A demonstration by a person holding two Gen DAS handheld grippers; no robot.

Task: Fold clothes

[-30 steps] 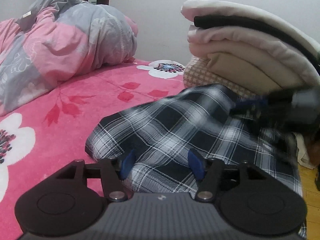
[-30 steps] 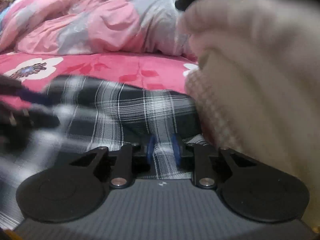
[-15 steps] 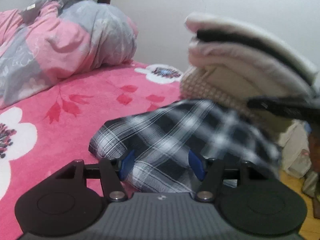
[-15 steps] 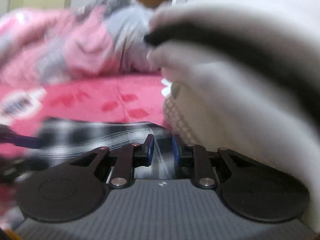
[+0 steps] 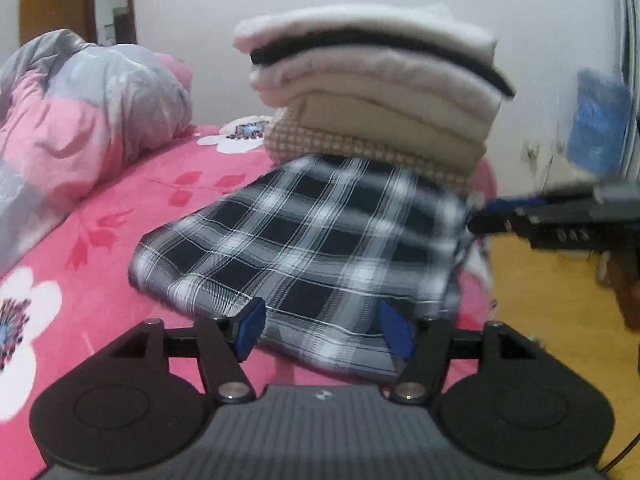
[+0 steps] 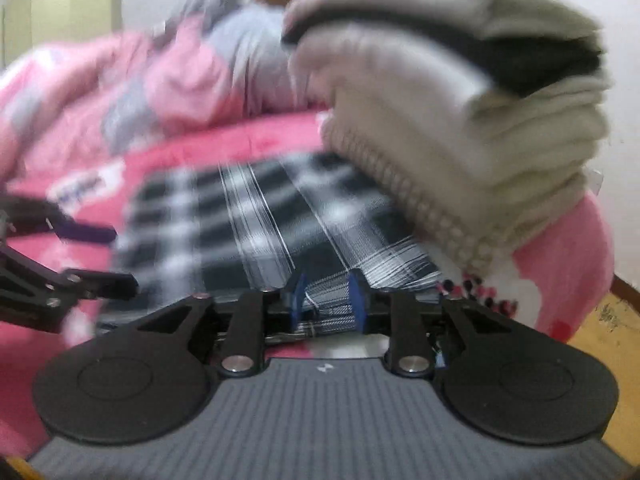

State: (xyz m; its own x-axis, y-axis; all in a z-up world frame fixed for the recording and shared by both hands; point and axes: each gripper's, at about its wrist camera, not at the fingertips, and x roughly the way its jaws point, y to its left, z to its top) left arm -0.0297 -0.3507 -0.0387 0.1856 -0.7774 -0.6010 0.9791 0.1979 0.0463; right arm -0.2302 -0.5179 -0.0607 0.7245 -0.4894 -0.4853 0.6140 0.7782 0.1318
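A black-and-white plaid garment (image 5: 312,240) (image 6: 256,216) lies folded and fairly flat on the pink flowered bed sheet (image 5: 100,260), right in front of a stack of folded cream and beige clothes (image 5: 372,92) (image 6: 460,120). My left gripper (image 5: 323,330) is open, its blue pads straddling the garment's near edge without closing on it. The right gripper (image 6: 327,300) is shut on the garment's edge, plaid cloth bunched between its pads. From the left wrist view the right gripper (image 5: 480,222) meets the garment's right side at the bed's edge.
A crumpled pink and grey duvet (image 5: 80,120) (image 6: 160,80) fills the far left of the bed. Wooden floor (image 5: 540,300) (image 6: 608,340) lies past the bed's right edge, where a blurred blue object (image 5: 596,128) hangs by the white wall.
Both grippers have drawn back from the stack. The plaid garment now lies flatter and spread out, with the right gripper still holding its edge out toward the bed's side.
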